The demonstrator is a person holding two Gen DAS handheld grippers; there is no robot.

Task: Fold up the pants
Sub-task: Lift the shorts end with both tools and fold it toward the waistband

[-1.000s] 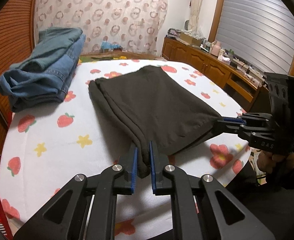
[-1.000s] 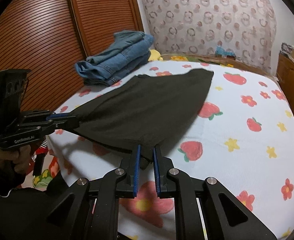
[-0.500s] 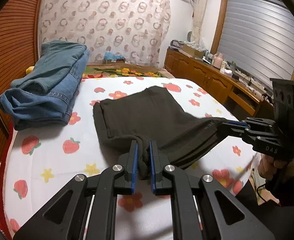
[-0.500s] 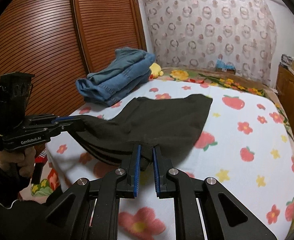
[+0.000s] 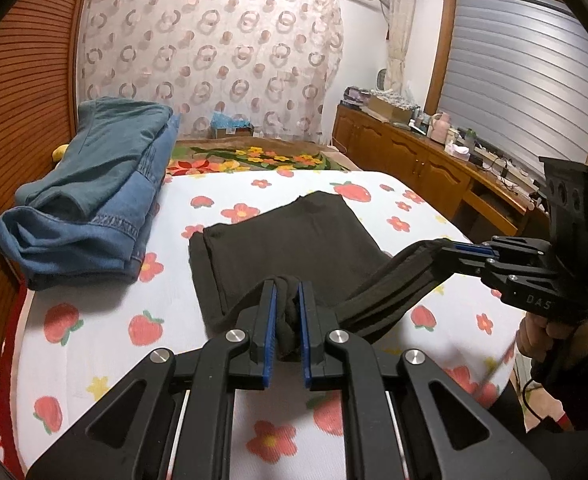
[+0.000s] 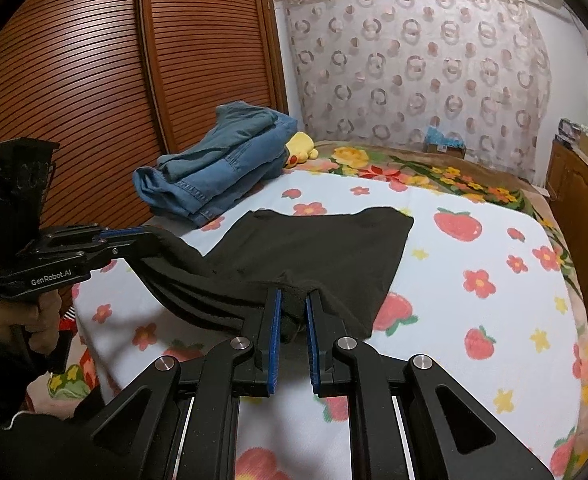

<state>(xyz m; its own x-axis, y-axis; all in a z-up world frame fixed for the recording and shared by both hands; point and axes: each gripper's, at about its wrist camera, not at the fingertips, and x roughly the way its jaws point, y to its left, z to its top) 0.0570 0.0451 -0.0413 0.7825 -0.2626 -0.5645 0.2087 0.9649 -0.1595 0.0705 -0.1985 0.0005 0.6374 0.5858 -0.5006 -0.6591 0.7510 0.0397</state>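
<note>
Pants (image 5: 294, 240) have risen off the bed (image 5: 94, 340) at 6 o'clock, both grippers' fingers (image 5: 268, 320) clamped on the hem, probably starting a fold toward 12.

Even, warm indoor light, source not visible. Soft shadows under the jeans pile (image 5: 90, 208) and lifted black pants (image 6: 314, 256). Strong fisheye bending, dark vignette corners. Slight blur near bottom edge.

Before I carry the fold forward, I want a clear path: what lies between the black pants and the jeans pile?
Only bare strawberry-print sheet separates the black pants from the jeans pile; the left wrist view shows it.
</note>
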